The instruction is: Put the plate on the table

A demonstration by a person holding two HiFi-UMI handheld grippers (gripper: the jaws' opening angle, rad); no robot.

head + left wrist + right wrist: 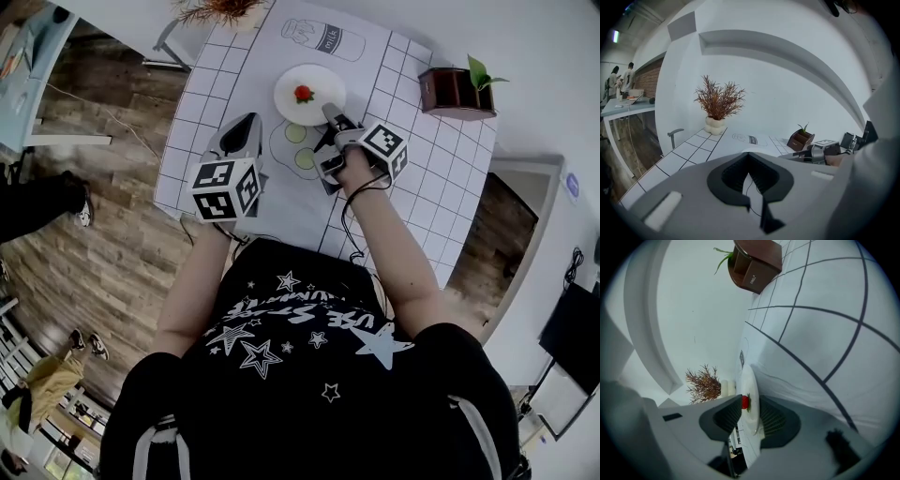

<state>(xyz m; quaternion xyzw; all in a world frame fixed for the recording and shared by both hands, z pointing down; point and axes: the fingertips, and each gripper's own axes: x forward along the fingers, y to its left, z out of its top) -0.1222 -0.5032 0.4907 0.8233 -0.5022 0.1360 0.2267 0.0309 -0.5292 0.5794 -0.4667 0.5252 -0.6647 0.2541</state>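
Note:
A white plate (pixel 309 92) with a red strawberry (pixel 304 94) on it lies flat on the gridded white table (pixel 197 122). My right gripper (pixel 330 114) is at the plate's near right rim. In the right gripper view the plate (pixel 751 380) runs edge-on between the jaws of the right gripper (pixel 751 416), with a gap showing beside the strawberry (pixel 745 402), so the jaws stand open around the rim. My left gripper (pixel 246 127) hovers left of the plate, jaws together and empty, as the left gripper view also shows of the left gripper (pixel 750 176).
A brown wooden planter (pixel 457 92) with a green sprout stands at the table's right. A vase of dried twigs (pixel 717 105) sits at the far edge. A milk carton drawing (pixel 323 39) is printed beyond the plate. People (pixel 621 79) stand far off at the left.

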